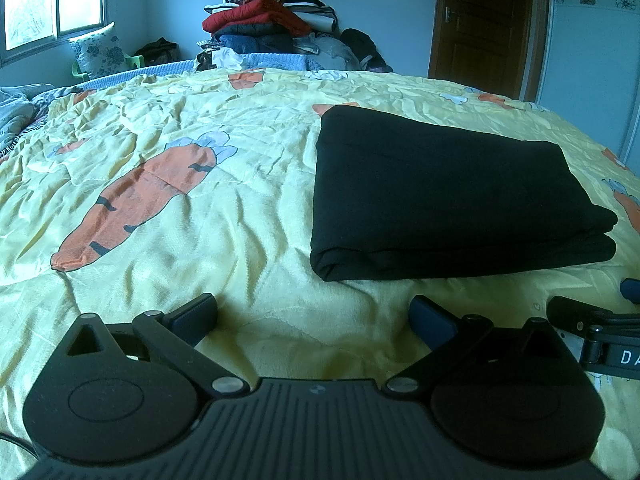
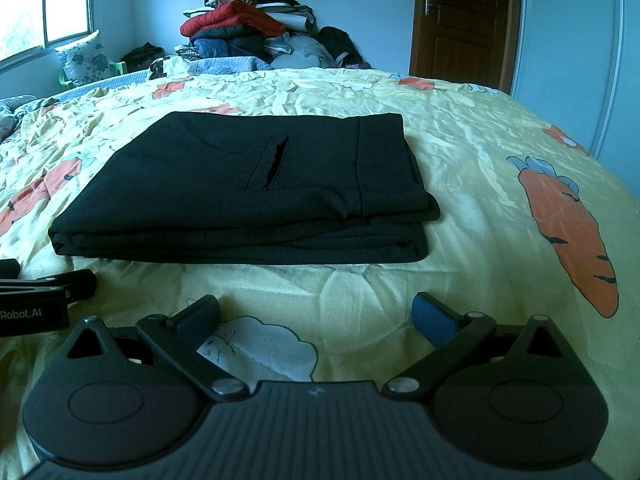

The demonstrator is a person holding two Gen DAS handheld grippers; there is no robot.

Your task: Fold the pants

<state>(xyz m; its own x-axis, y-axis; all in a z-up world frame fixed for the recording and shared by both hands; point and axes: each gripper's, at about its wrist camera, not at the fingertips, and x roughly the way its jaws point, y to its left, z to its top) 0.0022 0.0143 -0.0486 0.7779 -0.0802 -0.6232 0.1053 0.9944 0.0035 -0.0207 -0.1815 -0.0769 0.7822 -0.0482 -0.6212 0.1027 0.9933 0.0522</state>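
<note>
I see black pants (image 2: 248,188) folded flat on the bed's carrot-print yellow quilt (image 1: 160,184). My left claw (image 1: 312,316) and right claw (image 2: 316,314) gape empty just before them; clothes pile (image 2: 240,28) beyond.

pants (image 2: 240,184): black | bedspread (image 2: 460,152): yellow, orange carrot print | door (image 2: 460,20): brown
</note>
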